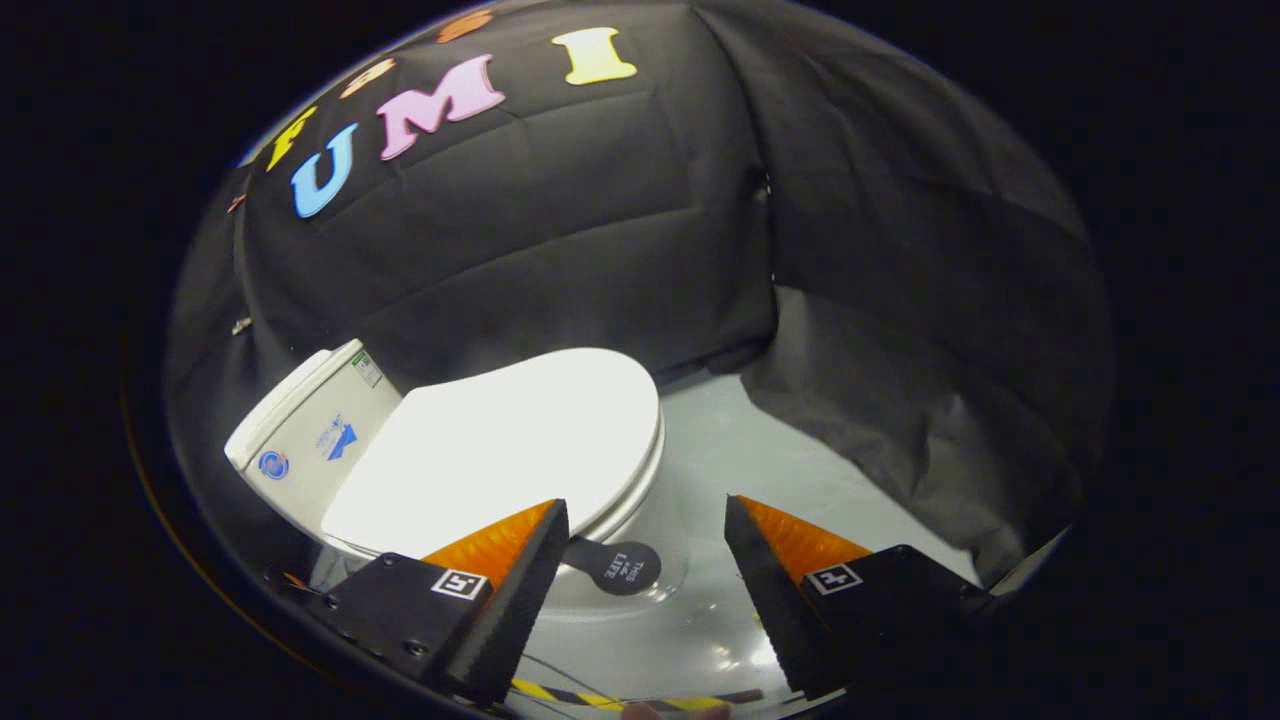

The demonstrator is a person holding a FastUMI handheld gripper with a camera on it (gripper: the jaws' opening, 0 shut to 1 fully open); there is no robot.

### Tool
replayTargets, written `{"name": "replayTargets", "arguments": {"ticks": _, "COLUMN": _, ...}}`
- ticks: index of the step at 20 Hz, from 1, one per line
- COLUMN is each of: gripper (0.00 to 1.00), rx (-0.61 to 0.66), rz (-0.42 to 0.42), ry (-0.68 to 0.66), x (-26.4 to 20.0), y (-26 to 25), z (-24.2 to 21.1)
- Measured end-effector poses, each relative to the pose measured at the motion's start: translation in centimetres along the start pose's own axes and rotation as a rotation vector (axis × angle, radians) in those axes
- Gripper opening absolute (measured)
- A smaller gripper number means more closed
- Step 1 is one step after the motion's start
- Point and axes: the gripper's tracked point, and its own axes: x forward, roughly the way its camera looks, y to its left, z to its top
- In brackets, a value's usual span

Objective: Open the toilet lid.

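Observation:
A white toilet stands on the floor with its lid point(510, 445) lying flat and closed over the seat. Its white tank point(315, 425) rises behind the lid, against the black cloth wall. A small dark round tab point(618, 566) sticks out from the lid's side edge, just ahead of my left finger. My gripper point(645, 520) hovers above and beside the bowl, open, with nothing between its fingers. The left fingertip point(545, 530) overlaps the lid's near edge in the view; the right fingertip point(750, 530) is over bare floor.
Pale glossy floor point(730, 440) spreads to the right of the toilet. Black cloth walls point(900, 350) close in behind and to the right. A yellow-and-black striped tape point(620, 700) runs along the floor below the fingers.

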Motion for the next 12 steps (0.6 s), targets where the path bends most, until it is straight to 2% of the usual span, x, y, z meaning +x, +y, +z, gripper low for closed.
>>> {"name": "replayTargets", "arguments": {"ticks": 4, "gripper": 0.99, "rx": 0.218, "rz": 0.066, "ry": 0.170, "x": 2.2, "y": 0.1, "z": -4.0}}
{"name": "replayTargets", "arguments": {"ticks": 7, "gripper": 0.97, "rx": 0.347, "rz": 0.104, "ry": 0.245, "x": 3.1, "y": 0.5, "z": -5.1}}
{"name": "replayTargets", "arguments": {"ticks": 8, "gripper": 0.80, "rx": 0.384, "rz": 0.112, "ry": 0.247, "x": 3.6, "y": 0.6, "z": -4.8}}
{"name": "replayTargets", "arguments": {"ticks": 9, "gripper": 0.76, "rx": 0.421, "rz": 0.150, "ry": 0.256, "x": 3.9, "y": 1.2, "z": -4.7}}
{"name": "replayTargets", "arguments": {"ticks": 11, "gripper": 0.52, "rx": 0.472, "rz": 0.175, "ry": 0.279, "x": 4.7, "y": 1.8, "z": -6.2}}
{"name": "replayTargets", "arguments": {"ticks": 12, "gripper": 0.40, "rx": 0.520, "rz": 0.199, "ry": 0.276, "x": 3.4, "y": 1.0, "z": -4.3}}
